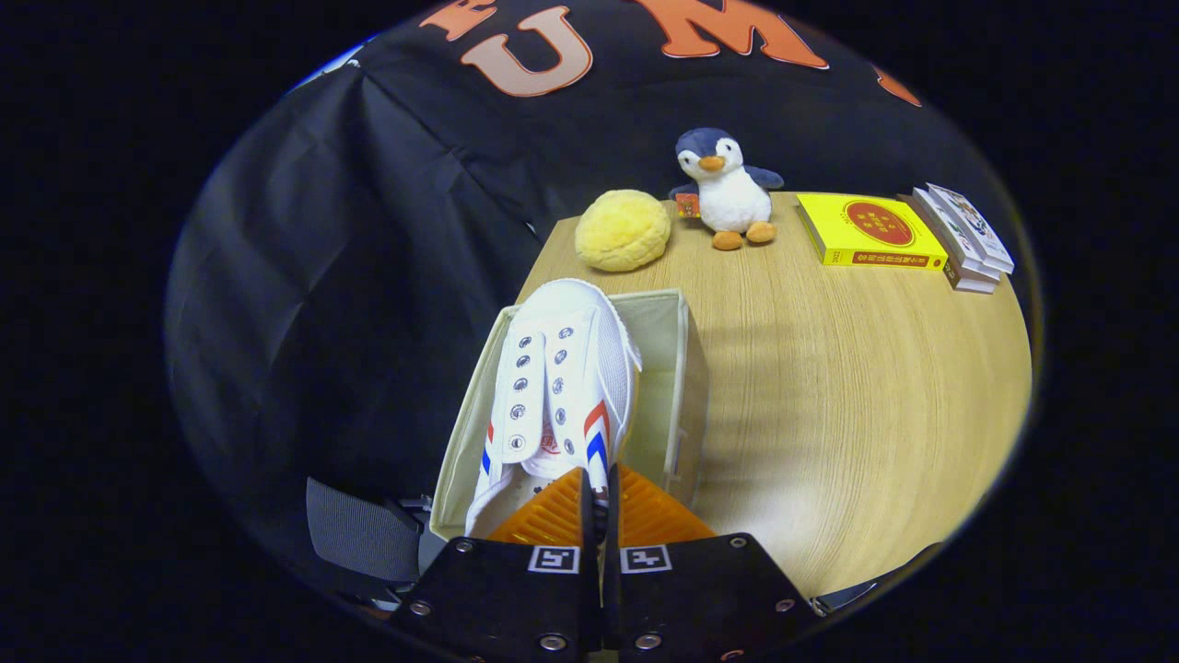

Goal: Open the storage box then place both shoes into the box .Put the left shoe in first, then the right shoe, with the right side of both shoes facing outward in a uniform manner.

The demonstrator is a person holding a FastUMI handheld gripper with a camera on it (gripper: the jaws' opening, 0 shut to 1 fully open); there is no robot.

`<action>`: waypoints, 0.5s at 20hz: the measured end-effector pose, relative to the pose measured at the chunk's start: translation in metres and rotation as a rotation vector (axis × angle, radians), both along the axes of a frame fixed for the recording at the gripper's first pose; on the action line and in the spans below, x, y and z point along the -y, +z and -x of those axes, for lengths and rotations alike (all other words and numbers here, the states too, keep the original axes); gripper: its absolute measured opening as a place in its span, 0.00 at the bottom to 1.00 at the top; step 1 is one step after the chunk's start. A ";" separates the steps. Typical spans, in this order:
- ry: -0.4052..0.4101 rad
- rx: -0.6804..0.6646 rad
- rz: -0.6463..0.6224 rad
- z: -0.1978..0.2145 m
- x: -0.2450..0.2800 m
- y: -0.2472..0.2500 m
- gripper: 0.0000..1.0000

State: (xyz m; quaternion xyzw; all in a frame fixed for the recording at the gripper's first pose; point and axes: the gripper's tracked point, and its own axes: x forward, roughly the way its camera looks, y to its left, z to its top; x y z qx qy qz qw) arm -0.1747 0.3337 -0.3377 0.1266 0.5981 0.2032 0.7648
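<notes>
A white canvas shoe [557,378] with red and blue side stripes hangs from my gripper [601,493], toe pointing away from me. The fingers are closed on the heel-side rim of the shoe's opening, almost touching each other. The shoe hovers over the open beige fabric storage box [677,368], which stands at the left edge of the wooden table; its toe reaches past the box's far wall. The shoe hides most of the box's inside, and the part that shows to the right of the shoe looks bare. The box's lid is out of sight.
Beyond the box, a round yellow plush [624,230] and a penguin toy [728,189] stand at the table's far edge. A yellow book [870,232] and a stack of books [963,238] lie at the far right. Bare wooden table [857,387] stretches right of the box.
</notes>
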 end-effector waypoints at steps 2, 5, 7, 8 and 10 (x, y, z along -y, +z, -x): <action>-0.002 -0.021 0.048 0.005 -0.013 -0.004 0.02; -0.022 -0.041 0.167 0.006 -0.007 -0.021 0.03; -0.051 -0.062 0.209 0.006 -0.008 -0.029 0.03; -0.058 -0.070 0.220 0.007 -0.012 -0.031 0.04; -0.057 -0.082 0.257 0.009 -0.012 -0.035 0.04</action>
